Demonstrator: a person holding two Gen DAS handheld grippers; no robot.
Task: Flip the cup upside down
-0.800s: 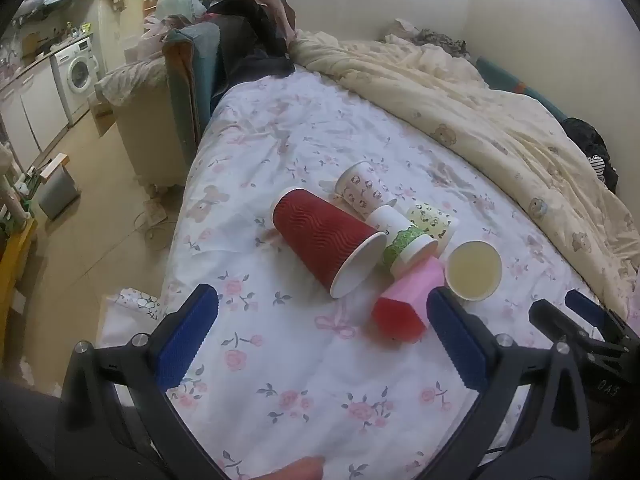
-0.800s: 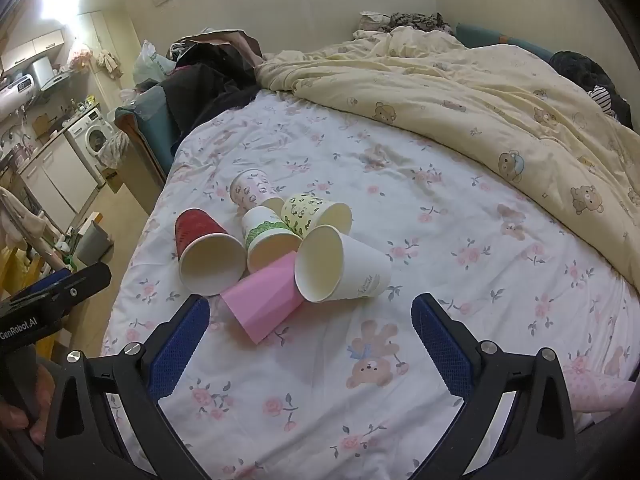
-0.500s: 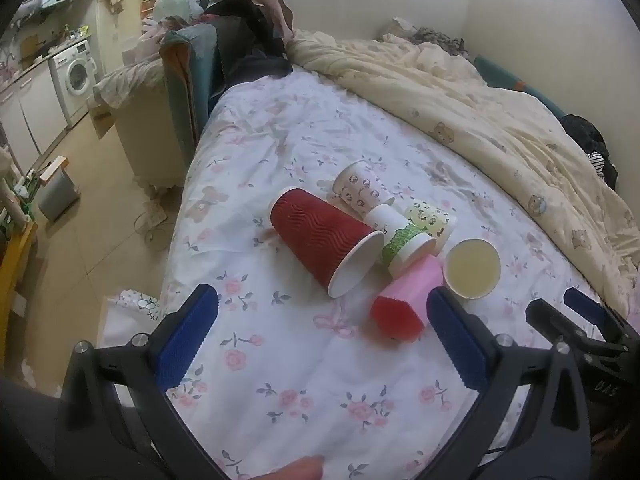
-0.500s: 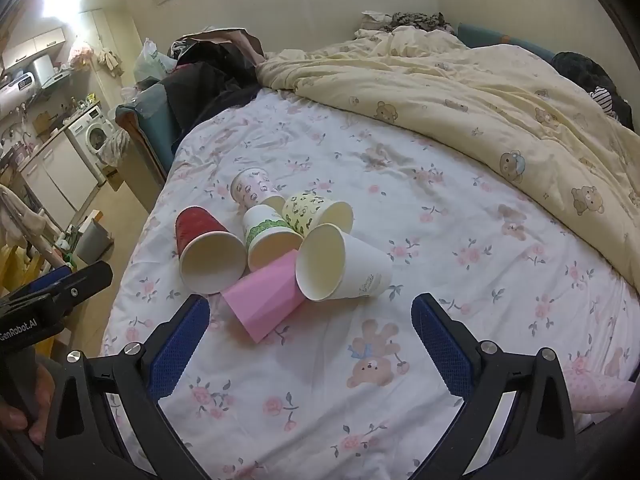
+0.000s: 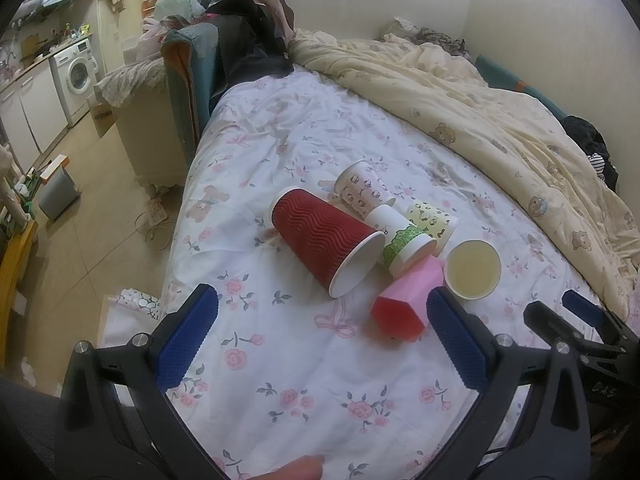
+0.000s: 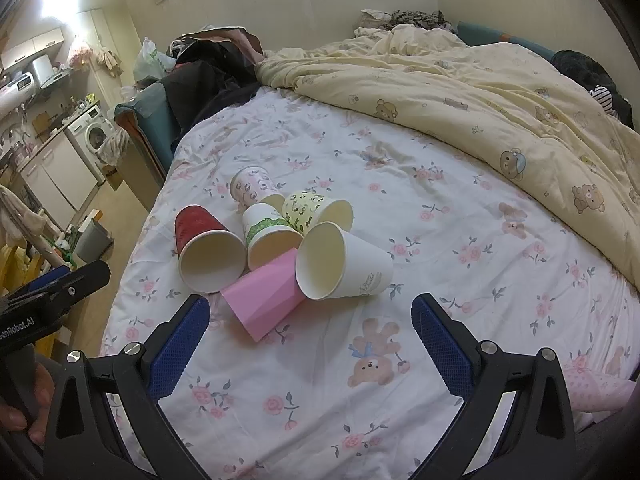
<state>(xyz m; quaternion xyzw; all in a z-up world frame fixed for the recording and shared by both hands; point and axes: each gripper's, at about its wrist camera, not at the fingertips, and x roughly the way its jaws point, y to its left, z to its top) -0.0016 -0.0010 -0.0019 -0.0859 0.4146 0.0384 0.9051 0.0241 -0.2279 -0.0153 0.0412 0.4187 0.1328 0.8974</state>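
Note:
Several cups lie on their sides in a cluster on the floral bedsheet (image 5: 304,392): a red ribbed cup (image 5: 324,240), a pink faceted cup (image 5: 404,304), a plain white cup (image 6: 344,264), a green-banded cup (image 5: 400,240), a yellow patterned cup (image 5: 432,220) and a pink-print cup (image 5: 360,188). My left gripper (image 5: 320,340) is open and empty, just short of the red and pink cups. My right gripper (image 6: 308,344) is open and empty, just short of the pink cup (image 6: 264,300) and the red cup (image 6: 208,252).
A cream bear-print duvet (image 6: 500,92) is heaped along the far right of the bed. Dark clothes (image 5: 248,44) pile at the bed's far end. The bed's left edge drops to the floor, with a grey bin (image 5: 58,194) and a washing machine (image 5: 78,76) beyond.
Both grippers have edged very slightly forward toward the cups. The cups have not moved and both grippers stay open.

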